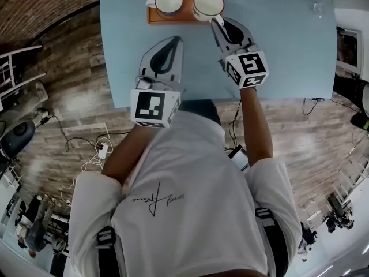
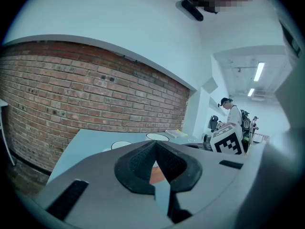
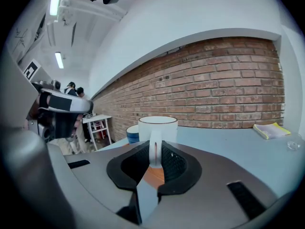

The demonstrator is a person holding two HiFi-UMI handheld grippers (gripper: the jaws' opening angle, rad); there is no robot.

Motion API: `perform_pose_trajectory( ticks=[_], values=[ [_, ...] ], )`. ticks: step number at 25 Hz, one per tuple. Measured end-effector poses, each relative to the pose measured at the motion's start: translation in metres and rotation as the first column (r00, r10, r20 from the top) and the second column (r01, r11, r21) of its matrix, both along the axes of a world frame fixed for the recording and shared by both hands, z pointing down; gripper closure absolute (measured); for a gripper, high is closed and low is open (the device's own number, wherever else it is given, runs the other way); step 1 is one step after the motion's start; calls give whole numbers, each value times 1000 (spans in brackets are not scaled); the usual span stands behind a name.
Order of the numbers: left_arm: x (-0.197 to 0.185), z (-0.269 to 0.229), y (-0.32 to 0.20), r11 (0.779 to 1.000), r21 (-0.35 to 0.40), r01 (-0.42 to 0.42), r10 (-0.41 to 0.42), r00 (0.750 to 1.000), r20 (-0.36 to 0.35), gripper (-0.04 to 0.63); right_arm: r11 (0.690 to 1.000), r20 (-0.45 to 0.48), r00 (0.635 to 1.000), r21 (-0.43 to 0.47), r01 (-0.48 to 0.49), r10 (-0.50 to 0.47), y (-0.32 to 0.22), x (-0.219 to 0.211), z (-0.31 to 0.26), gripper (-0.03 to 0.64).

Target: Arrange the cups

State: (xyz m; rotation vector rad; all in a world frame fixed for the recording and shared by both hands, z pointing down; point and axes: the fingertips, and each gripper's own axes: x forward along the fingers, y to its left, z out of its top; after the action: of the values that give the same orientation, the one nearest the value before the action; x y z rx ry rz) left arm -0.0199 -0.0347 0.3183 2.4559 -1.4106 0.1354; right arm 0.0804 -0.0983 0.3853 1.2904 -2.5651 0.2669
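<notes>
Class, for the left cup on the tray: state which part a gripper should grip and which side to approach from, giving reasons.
Probably best: take the left cup by its handle, coming from the head view's left. The handle juts out that way, and the other cup crowds its right side.

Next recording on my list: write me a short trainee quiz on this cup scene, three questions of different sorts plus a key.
1. True or false: the left hand-held gripper is shut with nothing between its jaws.
2. What does the right hand-held gripper clamp? A) the handle of the white cup B) the table edge C) nothing
3. How many cups are at the orange tray?
Key: 1 true; 2 A; 3 two, the white cup and the blue cup.
</notes>
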Motion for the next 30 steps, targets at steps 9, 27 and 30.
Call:
perform_pose_trajectory(
  ticks=[9, 27, 30],
  values=[
    [-3, 1, 9, 998, -5, -63, 62, 997, -39, 588, 978, 29, 978, 9, -208, 208, 4, -4, 1, 552],
    [-18, 12, 14, 996, -20, -82, 81, 996, -27, 588, 905, -1, 906, 39, -423, 423, -9, -8, 25, 552],
    [-18, 14, 15, 996, -18, -83, 82, 996, -24, 588, 896, 6, 897, 42, -442, 442, -11, -10, 28, 552]
  ],
)
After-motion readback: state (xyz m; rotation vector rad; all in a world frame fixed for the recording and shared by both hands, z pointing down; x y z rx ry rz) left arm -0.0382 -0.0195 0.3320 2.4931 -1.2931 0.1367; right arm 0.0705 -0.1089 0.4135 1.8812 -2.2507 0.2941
